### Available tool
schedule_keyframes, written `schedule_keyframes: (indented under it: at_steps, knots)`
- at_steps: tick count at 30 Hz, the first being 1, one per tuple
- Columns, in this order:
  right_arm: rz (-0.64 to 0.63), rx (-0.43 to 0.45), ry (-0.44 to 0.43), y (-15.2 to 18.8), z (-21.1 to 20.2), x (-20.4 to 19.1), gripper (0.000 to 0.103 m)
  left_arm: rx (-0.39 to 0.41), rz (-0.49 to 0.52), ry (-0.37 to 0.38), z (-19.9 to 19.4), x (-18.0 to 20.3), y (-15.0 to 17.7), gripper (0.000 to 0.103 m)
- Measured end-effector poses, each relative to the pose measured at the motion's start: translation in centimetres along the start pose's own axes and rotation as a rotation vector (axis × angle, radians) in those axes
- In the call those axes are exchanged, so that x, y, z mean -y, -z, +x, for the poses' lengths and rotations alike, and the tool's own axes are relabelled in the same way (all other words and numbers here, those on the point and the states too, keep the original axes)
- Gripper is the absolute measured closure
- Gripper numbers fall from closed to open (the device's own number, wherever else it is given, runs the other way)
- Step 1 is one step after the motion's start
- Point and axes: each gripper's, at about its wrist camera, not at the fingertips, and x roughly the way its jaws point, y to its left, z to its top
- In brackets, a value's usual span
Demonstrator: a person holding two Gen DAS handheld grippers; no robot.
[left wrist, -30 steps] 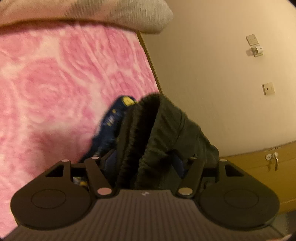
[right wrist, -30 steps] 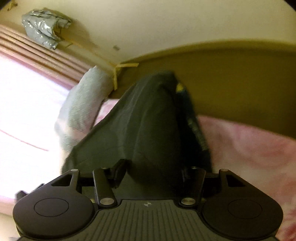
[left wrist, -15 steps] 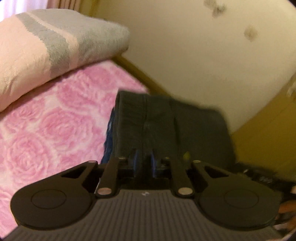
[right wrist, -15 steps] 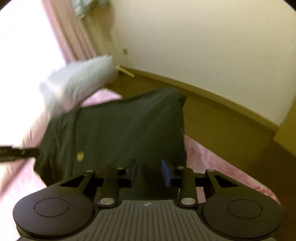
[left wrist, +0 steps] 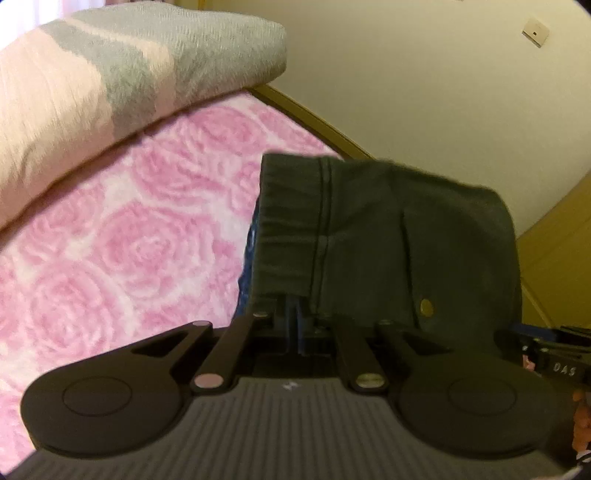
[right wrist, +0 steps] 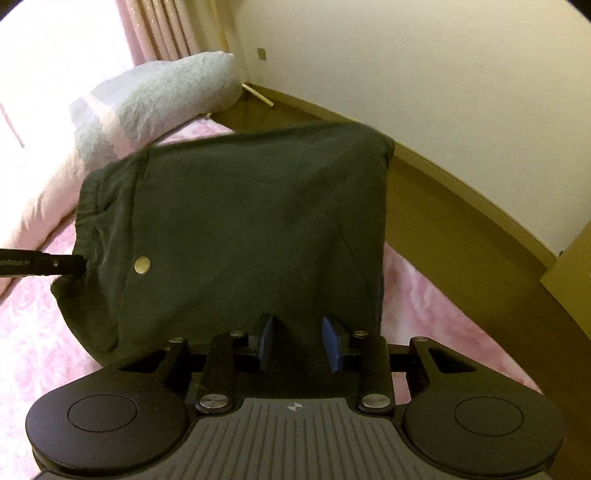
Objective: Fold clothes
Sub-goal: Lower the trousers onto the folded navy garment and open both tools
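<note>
A folded dark green garment (left wrist: 388,236) with an elastic waistband and a brass snap lies on the pink rose-patterned bed cover (left wrist: 122,236). My left gripper (left wrist: 295,325) is shut on its near waistband edge; blue lining shows between the jaws. In the right wrist view the same garment (right wrist: 251,229) lies flat in front of my right gripper (right wrist: 299,343), whose blue pads (right wrist: 332,343) stand apart at the garment's near edge. The left gripper's tip (right wrist: 62,264) shows at the garment's left edge.
A folded grey-and-pink blanket (left wrist: 110,74) lies at the head of the bed, also in the right wrist view (right wrist: 147,99). A wooden bed frame (right wrist: 461,236) runs along the cream wall. Pink curtains (right wrist: 162,29) hang by a bright window.
The garment was held up in a bunch; it now lies flat and folded on the bed. My right gripper has opened and let go. My left gripper stays shut on the waistband.
</note>
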Motion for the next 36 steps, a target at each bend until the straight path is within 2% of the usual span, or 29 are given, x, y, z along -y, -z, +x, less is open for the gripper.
schedule_keyframes:
  at_steps: [3,5,9,12,16,20,25,28,32,34,36]
  knots:
    - [0.019,0.086,-0.015,-2.5,-0.7,0.7,0.069,0.073,-0.017,0.013,-1.0,0.9,-1.8,0.096]
    - [0.034,0.132,-0.010,-4.1,-0.6,1.1,0.069,0.098,-0.014,0.013,-0.2,1.8,-3.4,0.096]
    - [0.060,0.198,0.004,-7.3,1.7,2.0,0.069,0.087,0.019,-0.024,3.1,2.7,-5.9,0.095]
    - [0.059,0.201,0.025,-8.4,4.4,2.5,0.069,0.077,0.014,-0.044,5.5,2.5,-6.1,0.092]
    - [0.056,0.173,0.059,-8.5,8.2,3.1,0.069,0.094,-0.051,-0.019,7.2,1.1,-5.5,0.090]
    - [0.044,0.194,0.066,-7.9,8.9,3.2,0.069,0.119,-0.078,-0.002,7.6,0.4,-4.8,0.089]
    - [0.060,0.204,0.014,-8.3,6.5,3.7,0.069,0.134,-0.098,0.022,5.3,0.1,-5.0,0.090]
    - [0.063,0.195,-0.008,-7.2,2.7,3.7,0.069,0.147,-0.093,-0.007,1.9,0.0,-4.2,0.092]
    - [0.039,0.149,-0.036,-3.8,-1.7,2.4,0.069,0.131,-0.099,-0.008,-2.2,0.5,-1.4,0.092]
    - [0.025,0.123,-0.041,-1.6,-3.8,1.7,0.069,0.095,-0.074,-0.008,-3.0,1.4,0.2,0.092]
    - [0.009,0.080,-0.026,0.2,-3.6,0.9,0.069,0.052,-0.064,-0.039,-2.7,2.0,1.7,0.092]
